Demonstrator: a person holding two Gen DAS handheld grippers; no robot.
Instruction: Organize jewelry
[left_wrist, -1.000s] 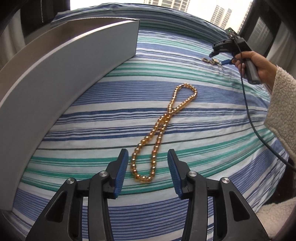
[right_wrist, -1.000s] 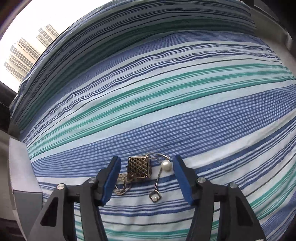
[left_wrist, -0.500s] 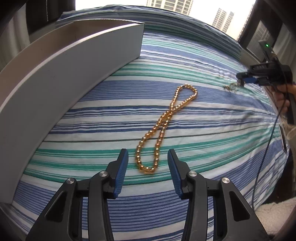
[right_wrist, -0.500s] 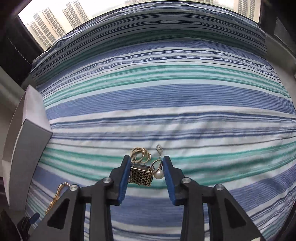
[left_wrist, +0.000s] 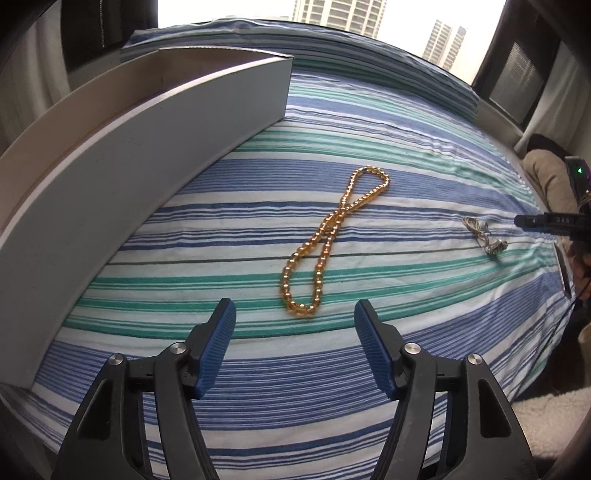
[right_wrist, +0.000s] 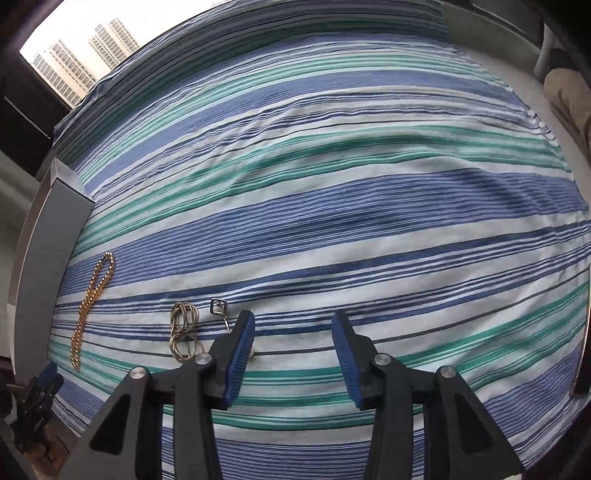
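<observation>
Blue-padded left hand-held gripper just opened wider, empty.

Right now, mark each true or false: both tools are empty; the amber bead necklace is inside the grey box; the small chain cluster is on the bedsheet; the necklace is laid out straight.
1. Both tools, left and right, are empty: true.
2. The amber bead necklace is inside the grey open-top box: false, it lies on the striped bedsheet beside it.
3. The small chain-and-pendant cluster lies on the bedsheet: true.
4. The necklace lies straight: false, it crosses itself like a figure eight.
</observation>
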